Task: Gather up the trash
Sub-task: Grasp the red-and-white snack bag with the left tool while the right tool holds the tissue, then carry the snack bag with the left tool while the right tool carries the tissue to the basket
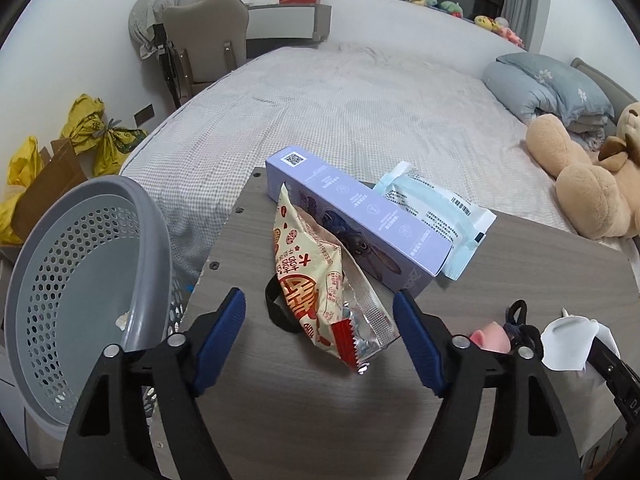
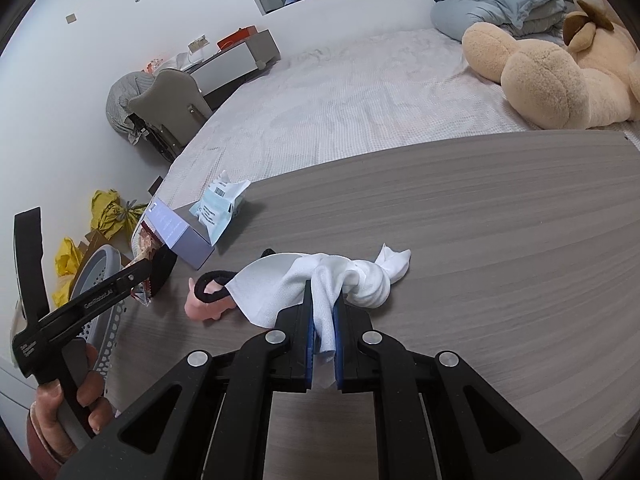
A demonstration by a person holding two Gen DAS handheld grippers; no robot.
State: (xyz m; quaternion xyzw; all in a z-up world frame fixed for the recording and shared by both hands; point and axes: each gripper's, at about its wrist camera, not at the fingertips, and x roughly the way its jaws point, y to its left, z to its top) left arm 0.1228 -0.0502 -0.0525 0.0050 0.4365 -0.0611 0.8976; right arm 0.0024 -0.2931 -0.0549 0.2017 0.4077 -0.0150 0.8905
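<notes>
Spread wide, the left gripper [image 1: 320, 320] straddles the snack wrapper [image 1: 320, 280] on the counter [image 1: 520, 264] beside the basket [image 1: 80, 280], so lower before closing; right gripper [image 2: 323, 320], clamped on the tissue [image 2: 320, 284], should lift clear.

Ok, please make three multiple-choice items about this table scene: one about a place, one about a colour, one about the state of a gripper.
1. Where is the grey perforated plastic basket?
A. Beyond the left edge of the wooden table
B. On the bed
C. On the table

2. What colour is the long cardboard box?
A. Red
B. Pale purple
C. Green

3. What is the right gripper doing?
A. Open, empty
B. Shut on the white crumpled tissue
C. Holding the box

Answers: 1 A, it stands past the table edge. 2 B, its sides are lilac. 3 B, tissue is pinched between its pads.
</notes>
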